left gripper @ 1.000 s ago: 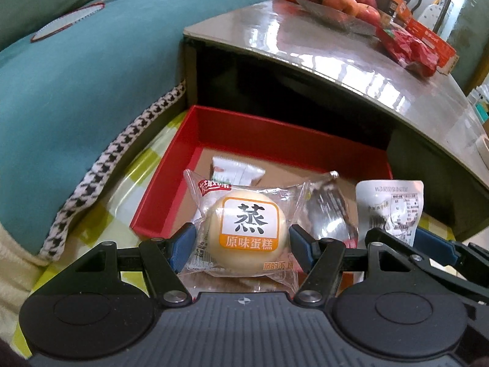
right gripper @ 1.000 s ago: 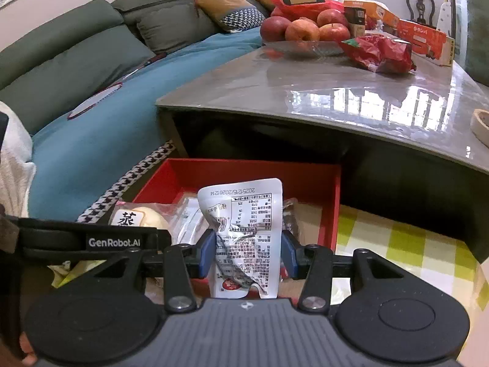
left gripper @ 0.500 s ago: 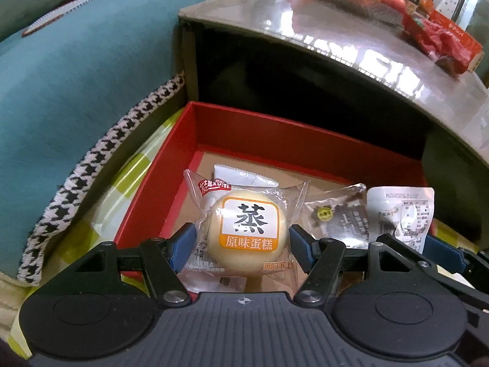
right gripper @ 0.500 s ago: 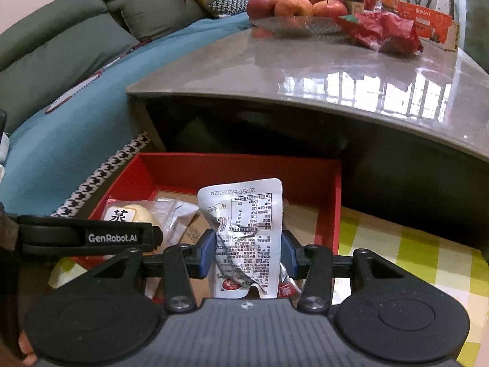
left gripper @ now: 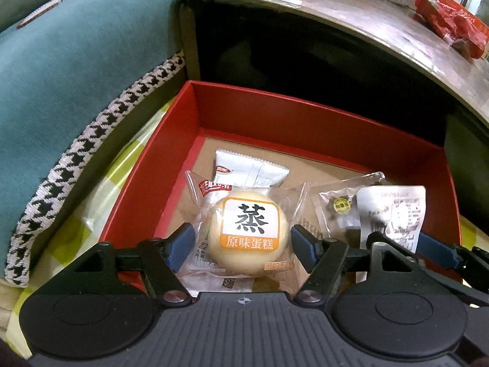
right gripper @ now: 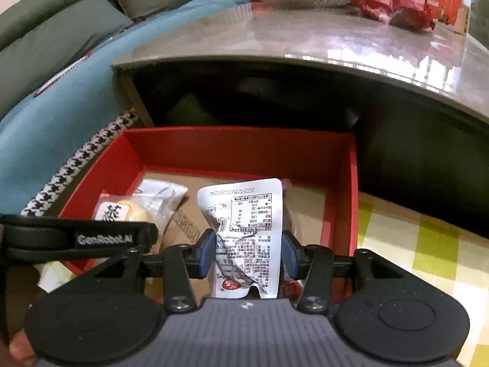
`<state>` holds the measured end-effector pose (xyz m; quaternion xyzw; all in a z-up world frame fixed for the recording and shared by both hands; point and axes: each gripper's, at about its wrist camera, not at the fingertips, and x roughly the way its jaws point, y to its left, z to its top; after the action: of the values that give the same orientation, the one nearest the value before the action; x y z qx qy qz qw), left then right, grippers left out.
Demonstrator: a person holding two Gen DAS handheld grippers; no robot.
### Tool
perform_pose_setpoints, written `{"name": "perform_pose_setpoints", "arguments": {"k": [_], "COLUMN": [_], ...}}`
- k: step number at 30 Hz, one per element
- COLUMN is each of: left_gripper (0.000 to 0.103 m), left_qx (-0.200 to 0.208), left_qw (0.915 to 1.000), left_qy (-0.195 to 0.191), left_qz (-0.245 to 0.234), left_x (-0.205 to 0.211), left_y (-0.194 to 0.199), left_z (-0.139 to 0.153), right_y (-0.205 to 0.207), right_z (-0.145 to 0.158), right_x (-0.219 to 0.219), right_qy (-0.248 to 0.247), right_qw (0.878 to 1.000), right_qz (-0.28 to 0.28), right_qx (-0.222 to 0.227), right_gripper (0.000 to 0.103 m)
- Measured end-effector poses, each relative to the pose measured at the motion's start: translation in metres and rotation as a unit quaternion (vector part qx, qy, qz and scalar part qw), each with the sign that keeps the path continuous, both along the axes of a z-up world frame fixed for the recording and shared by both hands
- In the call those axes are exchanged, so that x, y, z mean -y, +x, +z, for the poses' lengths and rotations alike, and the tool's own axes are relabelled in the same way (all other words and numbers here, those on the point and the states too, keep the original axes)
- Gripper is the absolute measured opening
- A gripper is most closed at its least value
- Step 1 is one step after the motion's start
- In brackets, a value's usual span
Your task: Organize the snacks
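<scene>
Over red box (left gripper: 171,153): left hand-held gripper (left gripper: 243,246) tilted down, opening around cake (left gripper: 249,232); right hand-held gripper (right gripper: 247,255) clamps white pouch (right gripper: 244,232).

Ahead of the tools, the red box (left gripper: 305,122) looks like matt card with a raw brown cardboard floor. The steamed cake (left gripper: 247,232) sits in glossy clear film. Beyond, the tabletop (right gripper: 305,39) is polished and reflective.

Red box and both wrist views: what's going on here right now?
Snacks are going into the red box beside the low table. The left hand-held gripper has the wrapped steamed cake between its jaws, which are opening over the box floor. The right hand-held gripper is shut on a white printed pouch, held above the box. Two other packets already lie inside.
</scene>
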<state>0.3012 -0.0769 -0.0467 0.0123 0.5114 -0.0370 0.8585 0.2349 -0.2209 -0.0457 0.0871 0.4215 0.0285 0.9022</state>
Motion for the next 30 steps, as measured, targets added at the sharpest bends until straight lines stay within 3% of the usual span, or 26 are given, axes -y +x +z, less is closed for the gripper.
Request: {"name": "perform_pose_setpoints", "arguments": {"k": [13,30], "left_gripper": [0.086,0.089], "left_qx": [0.009,0.022], "left_qw": [1.0,0.9993], "left_qy": [-0.002,-0.03], "left_qz": [0.002,0.004], "left_x": [-0.001,-0.016], "left_y": [0.003,-0.019], "left_z": [0.009,0.037], "right_y": [-0.006,-0.03], "right_z": [0.004,0.03], "right_x": [0.002,-0.006], "right_qy": [0.003,-0.006], "right_qw": [1.0,1.0], "right_qz": [-0.006,0.0], "right_qx": [0.012,0.027], "right_gripper": [0.052,0.053]}}
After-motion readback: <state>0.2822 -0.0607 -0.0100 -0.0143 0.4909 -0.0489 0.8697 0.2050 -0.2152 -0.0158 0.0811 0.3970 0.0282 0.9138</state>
